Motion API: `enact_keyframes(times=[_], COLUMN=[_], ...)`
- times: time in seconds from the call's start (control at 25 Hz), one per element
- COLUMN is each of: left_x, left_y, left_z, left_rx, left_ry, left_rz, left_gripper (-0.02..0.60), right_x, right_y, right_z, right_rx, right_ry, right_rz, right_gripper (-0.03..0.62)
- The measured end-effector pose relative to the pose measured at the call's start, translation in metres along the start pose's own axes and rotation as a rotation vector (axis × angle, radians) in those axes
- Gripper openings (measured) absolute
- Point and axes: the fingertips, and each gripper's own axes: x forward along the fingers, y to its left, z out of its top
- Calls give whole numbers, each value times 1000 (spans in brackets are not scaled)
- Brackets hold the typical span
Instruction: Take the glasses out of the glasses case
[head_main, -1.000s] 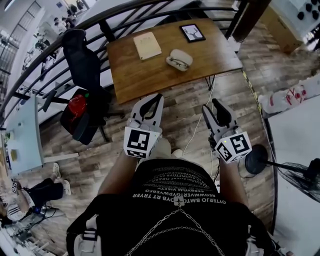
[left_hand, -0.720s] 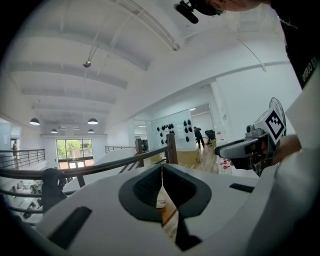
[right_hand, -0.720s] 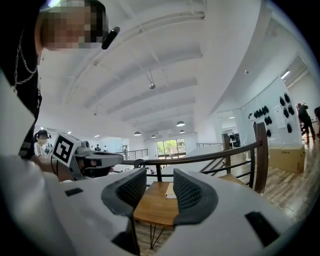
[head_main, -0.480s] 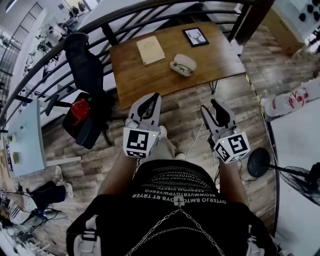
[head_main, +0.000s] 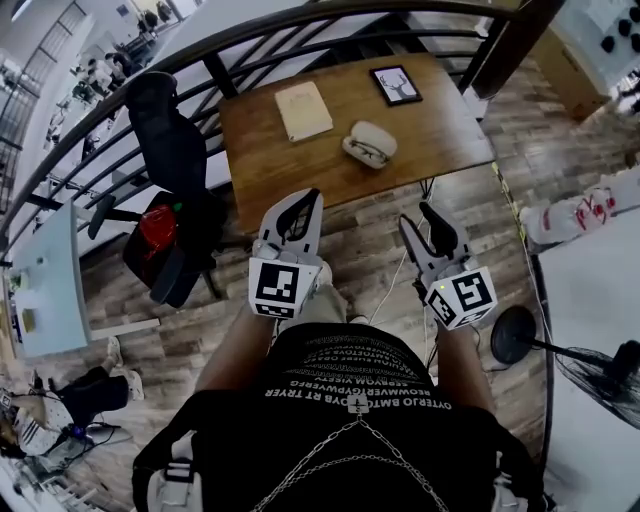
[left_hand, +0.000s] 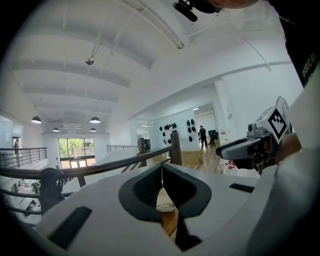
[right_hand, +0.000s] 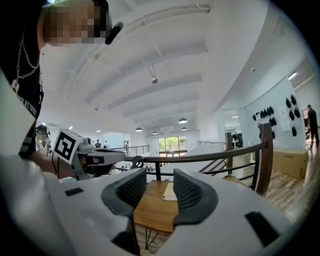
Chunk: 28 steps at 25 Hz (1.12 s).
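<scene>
- The glasses case is a pale, cream-white oval shell. It lies open and flat on the wooden table, right of the table's middle and towards its near edge.
- The glasses have a thin dark frame. They lie folded inside the case, in its nearer half.

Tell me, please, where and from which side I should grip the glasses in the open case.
Probably the bridge between the lenses, coming from straight above: the glasses lie flat inside the open glasses case, whose rim blocks approach from the sides.
</scene>
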Motion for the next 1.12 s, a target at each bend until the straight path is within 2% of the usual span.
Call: enact_keyframes(times=[0.48,1.12], left_x=[46,108], left_y=[30,80], left_z=[-8,-8], left_rx=[-9,-14], left_ry=[27,25], left_rz=[2,-66], left_gripper=[29,29], right_x=[48,113], right_y=[-24,-49], right_z=[-4,-2], right_rx=[6,33], right_ry=[32,49], right_rz=[19,-33], right_gripper=[158,158])
